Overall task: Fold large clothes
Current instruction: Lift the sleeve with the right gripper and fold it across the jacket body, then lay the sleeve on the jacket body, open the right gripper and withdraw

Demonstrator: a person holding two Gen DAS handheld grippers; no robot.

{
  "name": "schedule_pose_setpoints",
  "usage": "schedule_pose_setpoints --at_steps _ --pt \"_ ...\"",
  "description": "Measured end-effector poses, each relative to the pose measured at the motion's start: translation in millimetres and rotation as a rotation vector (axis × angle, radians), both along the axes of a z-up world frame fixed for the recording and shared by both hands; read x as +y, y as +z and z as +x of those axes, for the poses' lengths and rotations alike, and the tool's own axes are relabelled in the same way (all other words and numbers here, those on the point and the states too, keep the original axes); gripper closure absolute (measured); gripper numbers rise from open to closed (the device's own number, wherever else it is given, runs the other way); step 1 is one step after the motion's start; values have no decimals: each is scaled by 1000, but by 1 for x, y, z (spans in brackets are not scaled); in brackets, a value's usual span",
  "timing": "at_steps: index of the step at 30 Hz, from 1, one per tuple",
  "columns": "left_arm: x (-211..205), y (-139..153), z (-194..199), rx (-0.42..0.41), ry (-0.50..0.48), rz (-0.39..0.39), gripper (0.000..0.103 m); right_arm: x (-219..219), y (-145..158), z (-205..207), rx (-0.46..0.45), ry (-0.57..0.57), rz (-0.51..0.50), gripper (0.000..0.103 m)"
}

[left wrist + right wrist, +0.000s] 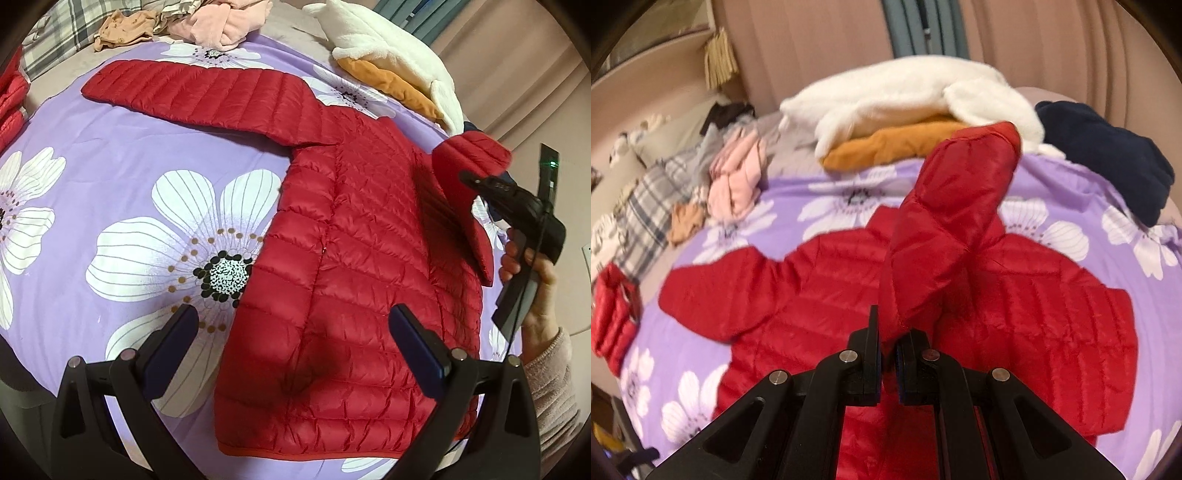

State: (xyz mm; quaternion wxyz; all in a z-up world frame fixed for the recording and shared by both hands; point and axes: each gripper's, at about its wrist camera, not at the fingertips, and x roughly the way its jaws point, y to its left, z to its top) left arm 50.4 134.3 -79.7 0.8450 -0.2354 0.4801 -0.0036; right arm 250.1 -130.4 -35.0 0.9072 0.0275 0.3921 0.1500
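Your right gripper (890, 343) is clamped on the sleeve (945, 221) of the red jacket (351, 266) lying flat on the bedspread (129, 206) (left gripper (291, 332) gaping, idle): sleeve fold underway; next, lay it across the body.

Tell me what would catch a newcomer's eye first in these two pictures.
A bright red puffer jacket lies spread flat on a purple bedsheet printed with big white flowers. The right gripper is shut on one sleeve, holding it up over the jacket's body. Behind, a white fleece sits on a folded orange garment.
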Motion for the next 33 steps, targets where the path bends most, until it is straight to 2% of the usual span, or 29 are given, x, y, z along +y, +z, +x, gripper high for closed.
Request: schedule_pose_setpoints --at_steps 7,14,16,18,20,30,33 --pt "5 -8 1 15 1 -11 0 31 -28 9 81 49 -116 95" --pt "11 -14 -1 21 9 -24 0 49 -48 15 157 72 -183 95" --pt "13 -15 -1 24 12 -25 0 51 -51 17 180 70 -191 90" --pt "13 -16 -1 26 14 -28 0 51 -52 18 211 83 -153 72" --pt "14 -17 -1 27 17 -30 0 47 -49 16 219 111 -82 60" --pt "9 -23 7 40 -2 -23 0 25 -25 8 176 154 193 58" --pt "8 -26 9 48 -3 -25 0 33 -28 13 143 108 99 58"
